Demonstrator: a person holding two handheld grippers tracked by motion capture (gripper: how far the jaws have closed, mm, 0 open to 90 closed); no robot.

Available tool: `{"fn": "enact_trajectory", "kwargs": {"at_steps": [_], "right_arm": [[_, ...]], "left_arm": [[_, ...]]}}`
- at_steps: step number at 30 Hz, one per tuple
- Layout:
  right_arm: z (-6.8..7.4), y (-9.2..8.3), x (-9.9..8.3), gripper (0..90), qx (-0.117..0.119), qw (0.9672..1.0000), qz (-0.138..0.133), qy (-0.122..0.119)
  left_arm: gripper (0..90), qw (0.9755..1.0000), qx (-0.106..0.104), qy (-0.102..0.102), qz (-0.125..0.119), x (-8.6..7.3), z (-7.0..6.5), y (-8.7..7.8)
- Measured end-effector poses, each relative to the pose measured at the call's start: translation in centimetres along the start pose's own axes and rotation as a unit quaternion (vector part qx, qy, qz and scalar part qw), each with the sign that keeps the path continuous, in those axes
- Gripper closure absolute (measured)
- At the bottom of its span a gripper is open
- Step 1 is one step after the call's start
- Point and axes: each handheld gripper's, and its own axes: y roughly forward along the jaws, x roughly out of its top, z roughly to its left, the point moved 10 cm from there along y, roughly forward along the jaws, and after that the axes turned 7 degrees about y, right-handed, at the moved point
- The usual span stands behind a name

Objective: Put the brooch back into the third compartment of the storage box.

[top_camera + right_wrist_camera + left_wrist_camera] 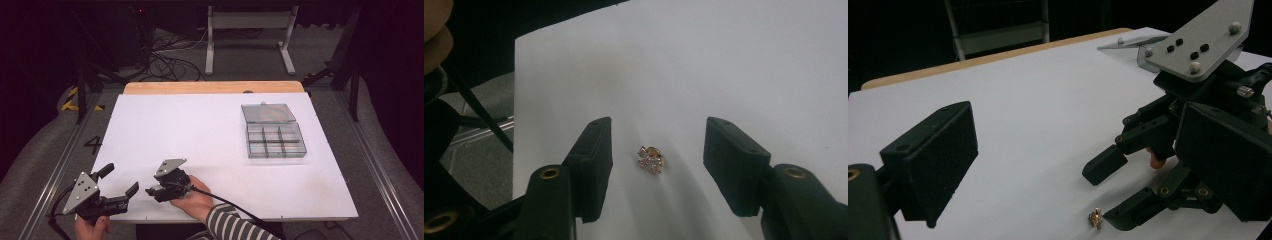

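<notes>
**Small trinket sits between the right tongs' open jaws**

High view: right tongs low at the white surface; left tongs open, nearby.
Left gripper view: trinket touching the surface beside a right jaw tip.
Right gripper view: trinket centred between the spread jaws

Right tool (jaws apart) hovers beside a small gold trinket on the table.

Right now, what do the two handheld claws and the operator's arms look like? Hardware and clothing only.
Both claws are matte black with two blocky flat-faced jaws on linked arms with brass-coloured pivot pins. The left claw and the right claw each carry a grey three-cornered plate with small screws and pale studs. A black cable trails from the right one. The right forearm wears a sleeve with dark and light stripes.
</notes>
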Motion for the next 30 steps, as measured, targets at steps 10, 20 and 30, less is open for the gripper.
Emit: {"fn": "enact_trajectory", "kwargs": {"at_steps": [10, 20, 30], "right_arm": [[0.2, 0.6, -0.1, 48.0, -0.002, 1.0, 0.007, -0.003], [0.3, 1.4, -0.4, 55.3, -0.014, 0.9996, 0.024, -0.01], [0.3, 1.7, -0.6, 65.6, -0.022, 0.999, 0.036, -0.014]], "left_arm": [[4.3, 1.0, 0.001, -0.002, -0.001, 0.0, 0.0, 0.0], [4.3, 1.0, 0.0, -0.001, -0.001, 0.0, 0.0, 0.0], [4.3, 1.0, 0.001, 0.0, 0.002, -0.1, 0.0, 0.1]]}}
